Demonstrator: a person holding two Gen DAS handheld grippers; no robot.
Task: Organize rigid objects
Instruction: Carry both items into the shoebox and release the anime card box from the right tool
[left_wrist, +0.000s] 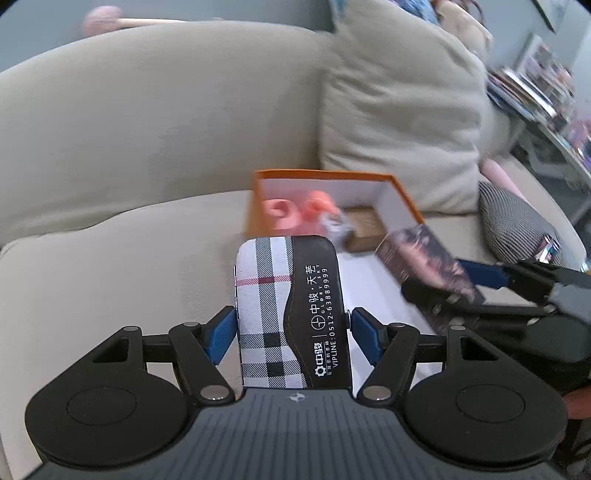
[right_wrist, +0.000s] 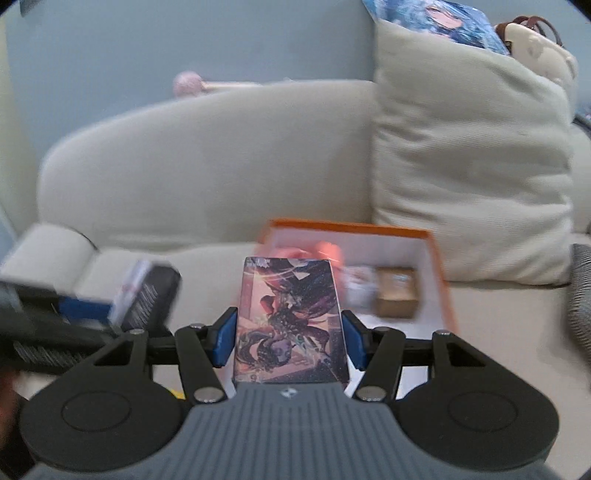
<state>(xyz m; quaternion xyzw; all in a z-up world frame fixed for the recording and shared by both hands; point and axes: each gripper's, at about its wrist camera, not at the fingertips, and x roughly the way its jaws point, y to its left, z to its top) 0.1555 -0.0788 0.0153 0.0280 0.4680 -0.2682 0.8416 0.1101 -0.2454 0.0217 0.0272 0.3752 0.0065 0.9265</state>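
Both grippers carry loads toward the orange box (left_wrist: 400, 199) on the sofa: left gripper (left_wrist: 293, 325) jaws pinching a plaid case (left_wrist: 273, 314), right gripper (right_wrist: 290, 336) jaws clamping an illustrated box (right_wrist: 290, 321). Best lower each flat beside the pink items, one at a time.

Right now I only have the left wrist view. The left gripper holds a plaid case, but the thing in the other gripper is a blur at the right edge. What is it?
Observer: The right gripper is shut on a box with dark anime-style artwork on its face.
Operator: What sits right of the pink items in the orange box?
Observer: A small brown box against the right wall of the orange box, with a small pale item to its left.
Operator: Anything behind the big cushion?
Observer: A blue illustrated item sticks up behind the cushion, beside a cream bag with brown straps.
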